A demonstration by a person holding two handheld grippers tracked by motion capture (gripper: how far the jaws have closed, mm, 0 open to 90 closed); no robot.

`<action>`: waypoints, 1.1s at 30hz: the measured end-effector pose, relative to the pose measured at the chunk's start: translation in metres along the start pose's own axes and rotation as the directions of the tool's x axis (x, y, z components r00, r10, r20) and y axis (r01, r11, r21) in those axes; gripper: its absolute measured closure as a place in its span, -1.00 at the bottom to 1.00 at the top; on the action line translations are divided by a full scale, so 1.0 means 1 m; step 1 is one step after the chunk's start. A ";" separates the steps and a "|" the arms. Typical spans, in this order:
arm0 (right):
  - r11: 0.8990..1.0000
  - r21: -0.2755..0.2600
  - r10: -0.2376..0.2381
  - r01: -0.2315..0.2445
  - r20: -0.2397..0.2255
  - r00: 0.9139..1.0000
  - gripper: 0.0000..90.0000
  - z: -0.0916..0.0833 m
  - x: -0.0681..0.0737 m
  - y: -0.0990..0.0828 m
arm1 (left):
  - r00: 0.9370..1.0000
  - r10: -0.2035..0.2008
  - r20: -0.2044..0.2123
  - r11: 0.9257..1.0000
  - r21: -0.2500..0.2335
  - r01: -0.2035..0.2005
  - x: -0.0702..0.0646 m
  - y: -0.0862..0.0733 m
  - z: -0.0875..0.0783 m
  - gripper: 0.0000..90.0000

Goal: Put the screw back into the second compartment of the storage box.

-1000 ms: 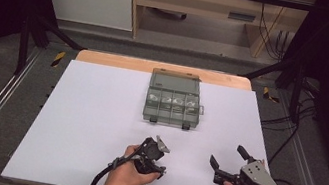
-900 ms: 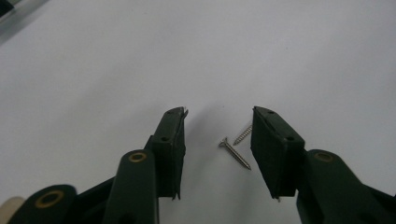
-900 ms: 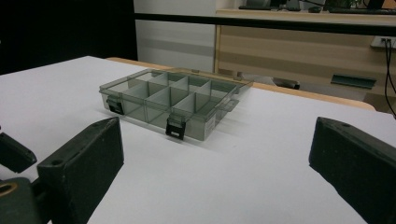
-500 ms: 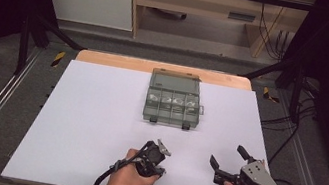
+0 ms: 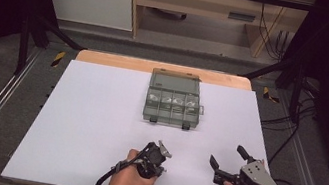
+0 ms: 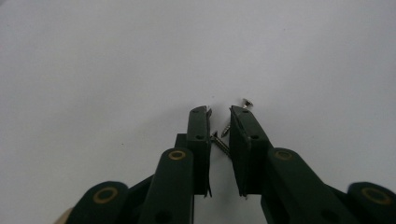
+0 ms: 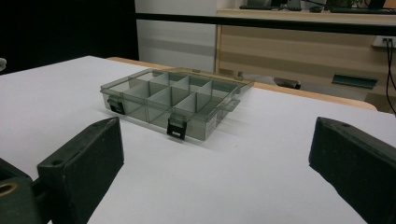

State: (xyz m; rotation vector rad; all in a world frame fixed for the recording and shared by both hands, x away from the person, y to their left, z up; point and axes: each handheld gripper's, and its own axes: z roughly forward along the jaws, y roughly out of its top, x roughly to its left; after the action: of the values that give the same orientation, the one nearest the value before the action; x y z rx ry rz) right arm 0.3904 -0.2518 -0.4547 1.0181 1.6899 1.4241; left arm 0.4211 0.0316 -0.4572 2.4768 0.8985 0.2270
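While the left gripper (image 6: 218, 116) points down at the white table sheet (image 5: 86, 125) near the person's edge, well short of the smoky translucent plastic compartment box (image 5: 173, 99), its two black jaws have just been closing and now stand narrowly apart around a small silver screw (image 6: 220, 142). That screw lies slantwise in the gap; the left gripper view suggests its ends touch the inner faces of the pads, yet whether they truly pinch it or merely flank it is hard to settle, so I judge the grasp to be forming rather than finished. A second small silver screw (image 6: 247, 102) sits on the sheet just beyond the tip of one jaw, untouched. The right gripper (image 5: 228, 160) rests to the side of the left one, equally far from the box, with its jaws spread wide and nothing between them; in its own view they frame the box from afar. As for progress, this looks like an early stage of sorting screws into the box: nothing is lifted, nothing carried, and both screws are on the sheet. The box seems closed, with its dark latches (image 7: 176, 127) on the near wall, so it would need opening too. Pale glints show in the box's middle row in the high view, but what they are cannot be made out, and the screws are too small to pick out there.
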 end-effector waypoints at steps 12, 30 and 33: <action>1.000 0.006 0.004 -0.004 -0.002 1.000 -0.92 0.001 0.000 0.000 | 1.000 0.027 0.009 1.000 0.000 -0.027 0.002 0.000 0.000 0.88; 1.000 0.007 0.005 -0.005 -0.005 1.000 -0.92 0.001 0.000 -0.001 | 0.999 0.030 0.013 1.000 -0.001 -0.030 0.008 -0.003 -0.002 0.88; 1.000 0.008 0.003 -0.003 -0.003 1.000 -0.92 0.002 0.000 -0.001 | 0.999 0.034 0.012 0.999 -0.002 -0.034 0.009 -0.003 -0.002 0.88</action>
State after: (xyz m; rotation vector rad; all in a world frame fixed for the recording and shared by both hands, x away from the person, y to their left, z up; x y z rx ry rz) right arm 0.3916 -0.2510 -0.4559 1.0234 1.6989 1.4221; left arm 0.4258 0.0403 -0.4569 2.4910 0.8511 0.2248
